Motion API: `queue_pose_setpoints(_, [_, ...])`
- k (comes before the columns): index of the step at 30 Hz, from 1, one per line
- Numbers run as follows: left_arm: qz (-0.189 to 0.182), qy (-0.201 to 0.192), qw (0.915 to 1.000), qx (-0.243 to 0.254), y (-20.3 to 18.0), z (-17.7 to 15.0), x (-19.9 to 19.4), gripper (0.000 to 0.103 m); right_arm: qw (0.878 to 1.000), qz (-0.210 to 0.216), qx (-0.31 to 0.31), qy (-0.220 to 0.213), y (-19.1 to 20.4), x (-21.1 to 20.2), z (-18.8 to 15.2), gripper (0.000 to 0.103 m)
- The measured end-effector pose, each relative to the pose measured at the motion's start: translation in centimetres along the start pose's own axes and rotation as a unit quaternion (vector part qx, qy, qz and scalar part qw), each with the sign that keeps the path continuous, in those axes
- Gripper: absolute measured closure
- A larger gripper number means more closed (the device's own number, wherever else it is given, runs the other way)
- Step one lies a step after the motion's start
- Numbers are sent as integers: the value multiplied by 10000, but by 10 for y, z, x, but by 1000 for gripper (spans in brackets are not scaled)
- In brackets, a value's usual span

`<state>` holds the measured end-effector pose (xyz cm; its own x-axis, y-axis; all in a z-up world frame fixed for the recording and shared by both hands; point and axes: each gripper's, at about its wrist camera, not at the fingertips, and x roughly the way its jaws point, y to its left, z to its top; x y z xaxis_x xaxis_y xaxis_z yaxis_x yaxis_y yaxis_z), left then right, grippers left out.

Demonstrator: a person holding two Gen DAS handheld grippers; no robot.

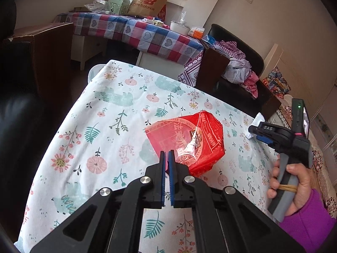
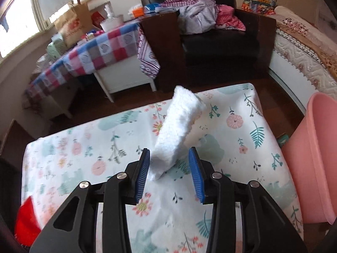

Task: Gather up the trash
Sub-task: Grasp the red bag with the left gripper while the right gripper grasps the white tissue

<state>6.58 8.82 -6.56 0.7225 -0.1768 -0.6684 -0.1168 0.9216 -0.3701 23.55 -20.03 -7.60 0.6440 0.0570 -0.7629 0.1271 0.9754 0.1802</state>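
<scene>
A: How is the left gripper (image 1: pixel 167 158) set?

B: Its jaws are drawn almost together, with only a thin slit seen between the blue pads (image 1: pixel 171 181). A corner of the red bag (image 1: pixel 185 141) is pinched there, and the rest of the bag is spread over the floral cloth (image 1: pixel 101 113) ahead of the fingers. Clear film with printed lettering is seen across the bag's top.

A: And the right gripper (image 2: pixel 169 160)?

B: Its jaws are held wide apart. The near end of a white tissue wad (image 2: pixel 177 130) is placed between them, close against the left pad (image 2: pixel 142 172), while a clear gap is left at the other pad. Whether that left pad is actually touched cannot be told. The wad is tilted, with its far end raised toward the table's far edge.

A: Where is the right gripper seen from the left camera?

B: It is found at the right edge of the table, held by a hand (image 1: pixel 292 185) in a purple sleeve; a bit of the white wad is visible at its tip.

A: What else is noted?

B: A pink bin (image 2: pixel 316 160) is stood just beside the table's right side. A black armchair (image 2: pixel 219 42) heaped with clothes is seen beyond, and a checked table (image 1: pixel 134 31) with a paper bag (image 1: pixel 147 0) on it.
</scene>
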Motion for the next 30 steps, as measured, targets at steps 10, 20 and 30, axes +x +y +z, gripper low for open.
queue_pose_setpoints(10, [58,-42,9999,107,-4,0,-1,101,9956,732,-548,214,1,-11,-8,84])
queue_pose_setpoints(20, [60,-218,9991,353,-21,-5,-21,101,9846,1303,-1125,287,-9,-89,-57,84])
queue_pose_setpoints(30, [3,-512,9966,639,-49,-20,-61,101,9784,1398,-1520,34,-24,-150,-99,84])
